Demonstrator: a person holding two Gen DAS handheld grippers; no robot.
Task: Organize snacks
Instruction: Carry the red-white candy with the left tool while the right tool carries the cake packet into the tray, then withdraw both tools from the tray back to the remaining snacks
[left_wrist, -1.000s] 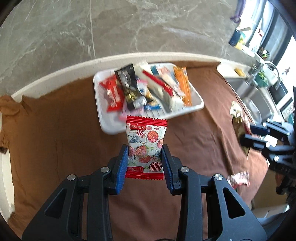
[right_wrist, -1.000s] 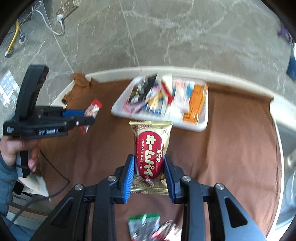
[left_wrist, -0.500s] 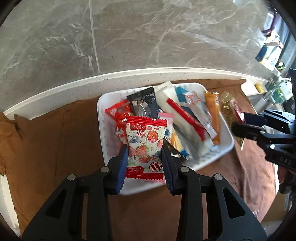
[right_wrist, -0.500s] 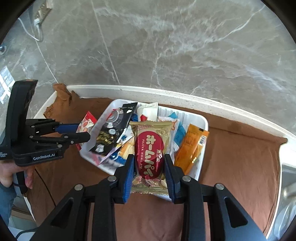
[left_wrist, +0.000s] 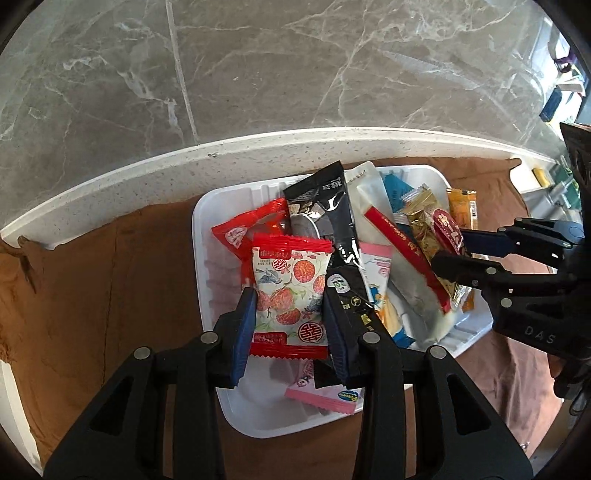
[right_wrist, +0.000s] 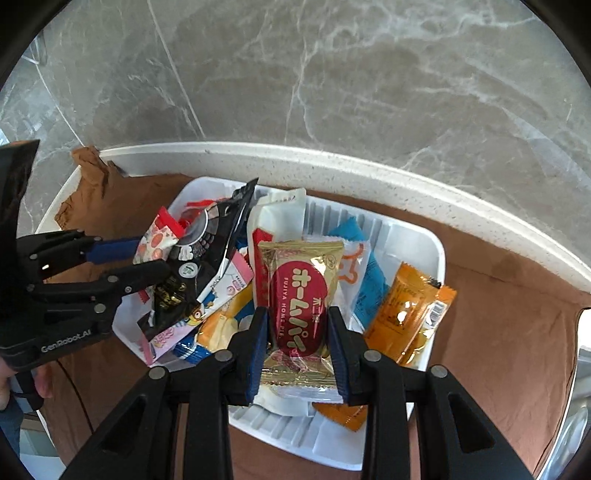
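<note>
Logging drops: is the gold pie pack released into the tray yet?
No. The right gripper is shut on the pie pack, holding it over the white tray; whether it touches the snacks below, cannot tell.

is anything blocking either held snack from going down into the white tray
No barrier, but the tray is crowded. The left gripper holds a red-and-white packet over its left part, above a pink packet. The right gripper holds a gold packet above other wrappers, an orange one beside it.
</note>
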